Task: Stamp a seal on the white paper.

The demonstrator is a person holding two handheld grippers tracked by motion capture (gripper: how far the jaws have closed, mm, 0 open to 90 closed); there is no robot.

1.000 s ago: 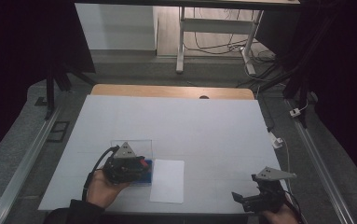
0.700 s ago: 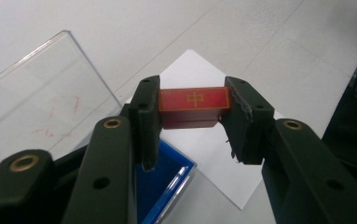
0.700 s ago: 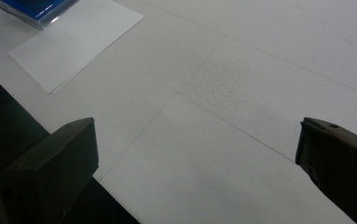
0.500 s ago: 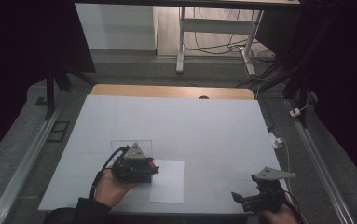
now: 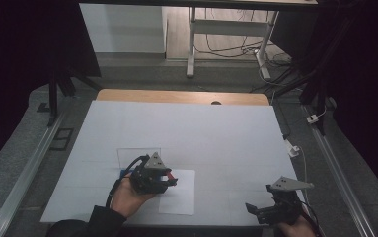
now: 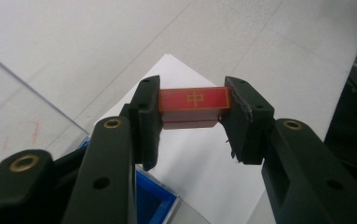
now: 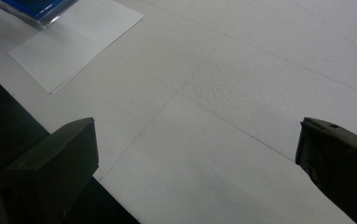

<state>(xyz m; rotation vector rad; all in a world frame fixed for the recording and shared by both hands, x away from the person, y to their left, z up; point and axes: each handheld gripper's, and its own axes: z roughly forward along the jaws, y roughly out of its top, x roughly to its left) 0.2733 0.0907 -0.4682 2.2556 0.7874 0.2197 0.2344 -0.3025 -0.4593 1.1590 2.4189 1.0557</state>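
Observation:
My left gripper is shut on a small red block with a gold character on its top face. It hangs over a white paper sheet. In the high view the left gripper sits at the sheet's left edge, the red block between its jaws. Behind it lie a clear lid and a blue box partly under the jaws. My right gripper stands open near the table's front right corner, nothing between its jaws.
A white mat covers the table, with a wooden strip at the far edge. Metal rails run along both sides. A white plug and cable lie at the right edge. The blue box and sheet appear far off in the right gripper view.
My left gripper has moved right from over the clear lid and blue box to the paper sheet's edge, carrying the red block. The right gripper has stayed put.

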